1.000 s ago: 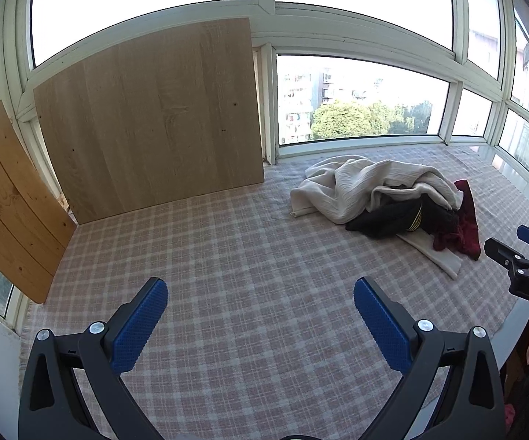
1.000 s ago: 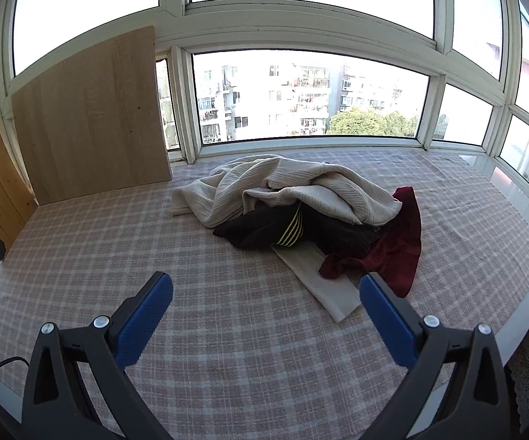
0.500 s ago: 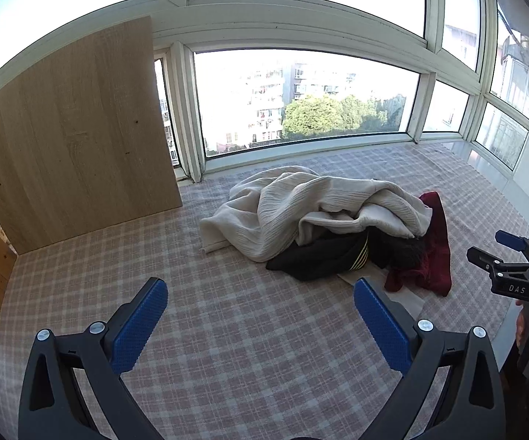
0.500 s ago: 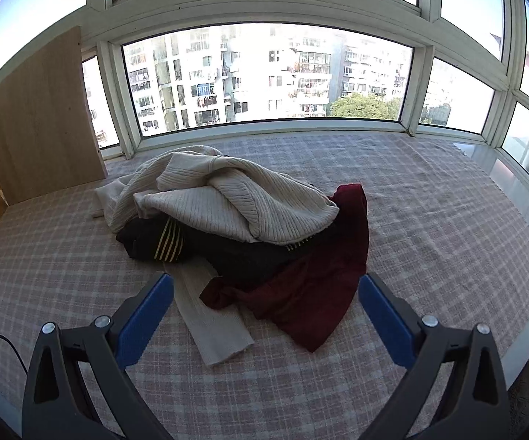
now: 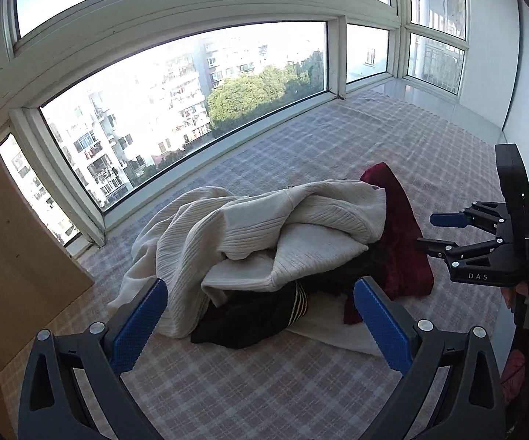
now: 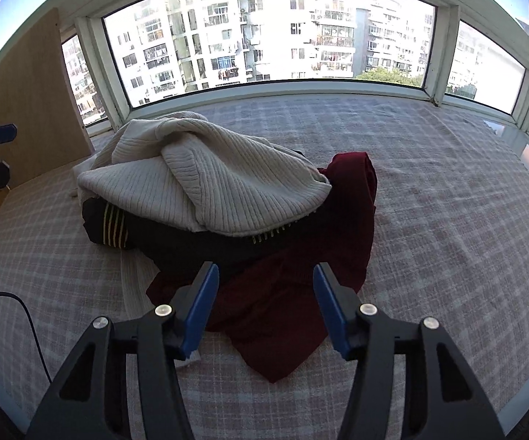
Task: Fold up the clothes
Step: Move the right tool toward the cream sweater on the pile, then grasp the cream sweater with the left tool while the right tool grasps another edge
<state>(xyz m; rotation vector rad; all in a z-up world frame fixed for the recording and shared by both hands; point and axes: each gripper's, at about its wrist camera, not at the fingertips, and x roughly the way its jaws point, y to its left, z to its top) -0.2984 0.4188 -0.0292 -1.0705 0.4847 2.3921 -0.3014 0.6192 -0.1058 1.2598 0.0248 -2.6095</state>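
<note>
Observed: one heap of clothes lies crumpled on the plaid-covered platform (image 6: 447, 201) beside the bay window (image 6: 264, 33). Nothing in the heap is folded.

Count: one cream ribbed sweater (image 6: 220, 179) on top; one black garment with yellow stripes (image 6: 117, 227) beneath it; one dark red garment (image 6: 301, 286) spilling toward the near right; one pale cloth (image 6: 132, 286) flat underneath, partly hidden. Further items under the pile cannot be ruled out. Wooden boards (image 5: 11, 220) lean at the left; their number cannot be settled.

Tools: the left gripper (image 5: 260, 322) hangs wide apart and empty before the sweater and black garment. The right gripper (image 6: 266, 300) is partly closed, narrower, empty, poised above the dark red garment.

Judgement: the step in hand appears to be drawing one piece from the heap. The red garment lies freest. Advise pinching a single layer at its edge, lifting slowly so the black garment does not drag along, then spreading it flat on bare cloth well apart from the pile.
</note>
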